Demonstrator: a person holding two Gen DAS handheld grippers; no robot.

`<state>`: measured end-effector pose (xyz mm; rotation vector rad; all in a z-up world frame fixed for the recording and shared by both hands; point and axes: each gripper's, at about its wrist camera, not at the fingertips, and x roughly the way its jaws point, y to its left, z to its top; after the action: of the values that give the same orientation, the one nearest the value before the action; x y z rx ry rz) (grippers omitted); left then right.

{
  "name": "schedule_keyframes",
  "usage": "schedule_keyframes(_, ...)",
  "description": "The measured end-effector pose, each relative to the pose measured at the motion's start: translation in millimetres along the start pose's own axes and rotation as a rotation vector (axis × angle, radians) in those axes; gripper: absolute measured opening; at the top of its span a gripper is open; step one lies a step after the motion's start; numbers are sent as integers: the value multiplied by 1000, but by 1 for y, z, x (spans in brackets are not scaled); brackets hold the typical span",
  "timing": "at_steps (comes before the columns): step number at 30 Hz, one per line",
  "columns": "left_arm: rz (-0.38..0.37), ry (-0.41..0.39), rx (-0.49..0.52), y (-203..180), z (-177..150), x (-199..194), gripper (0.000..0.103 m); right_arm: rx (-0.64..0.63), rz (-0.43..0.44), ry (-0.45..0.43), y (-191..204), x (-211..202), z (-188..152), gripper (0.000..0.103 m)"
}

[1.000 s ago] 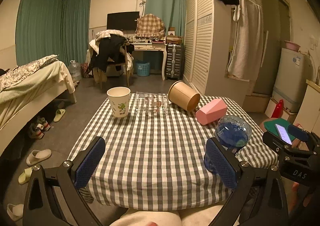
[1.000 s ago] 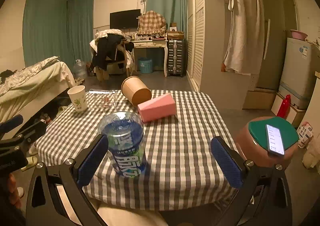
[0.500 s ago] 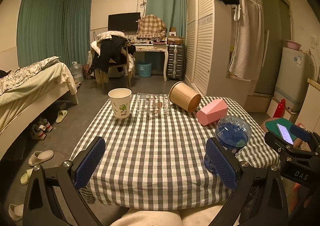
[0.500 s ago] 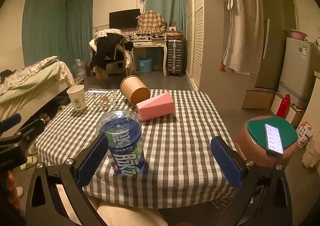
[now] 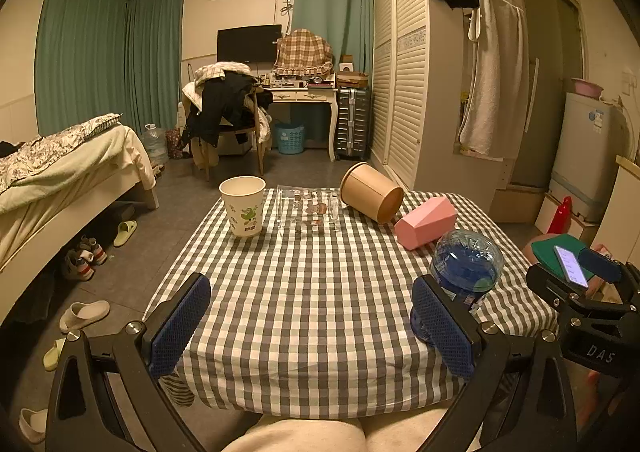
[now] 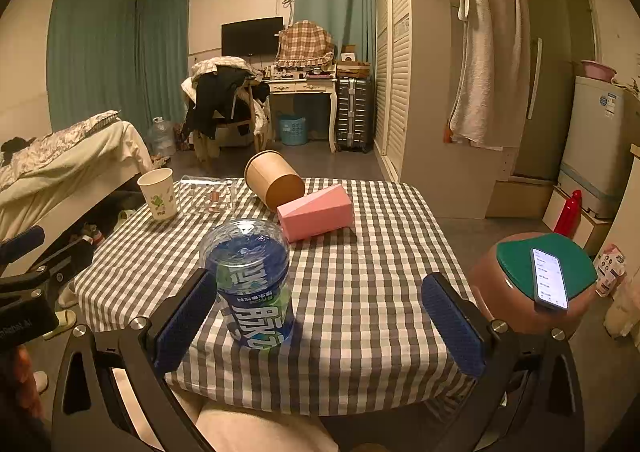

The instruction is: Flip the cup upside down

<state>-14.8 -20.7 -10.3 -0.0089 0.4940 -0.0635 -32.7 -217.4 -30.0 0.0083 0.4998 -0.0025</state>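
Note:
A white paper cup [image 5: 242,206] [image 6: 157,193] with a green print stands upright, mouth up, at the table's far left. A brown paper cup [image 5: 370,192] [image 6: 274,180] lies on its side at the back, next to a toppled pink cup [image 5: 425,221] [image 6: 315,212]. A blue plastic cup [image 5: 464,272] [image 6: 251,284] stands near the front edge, beside the left finger of my right gripper [image 6: 320,304]. That gripper is open and holds nothing. My left gripper [image 5: 308,308] is open too, above the table's front edge, far from the white cup.
A clear glass container [image 5: 306,208] sits between the white and brown cups. The checked tablecloth [image 5: 304,292] covers the small table. A stool with a green lid and a phone [image 6: 548,280] stands to the right. A bed [image 5: 60,176] and shoes lie to the left.
Both views have barely shifted. Nothing on the table has moved, and both grippers stay open.

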Motion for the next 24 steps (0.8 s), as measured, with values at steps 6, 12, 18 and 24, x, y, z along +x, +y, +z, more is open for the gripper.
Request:
schedule_keyframes(6, 1, -1, 0, 0, 0, -1, 103, -5, 0, 1, 3, -1, 0, 103)
schedule_keyframes(12, 1, 2, -1, 1, 0, -1, 103, -8, 3, 0, 5, -2, 0, 103)
schedule_keyframes(18, 2, 4, -1, 2, -1, -2, 103, -9, 4, 1, 6, -1, 0, 103)
schedule_keyframes(24, -2, 5, -1, 3, -2, -4, 103, -11, 3, 5, 7, -1, -1, 103)
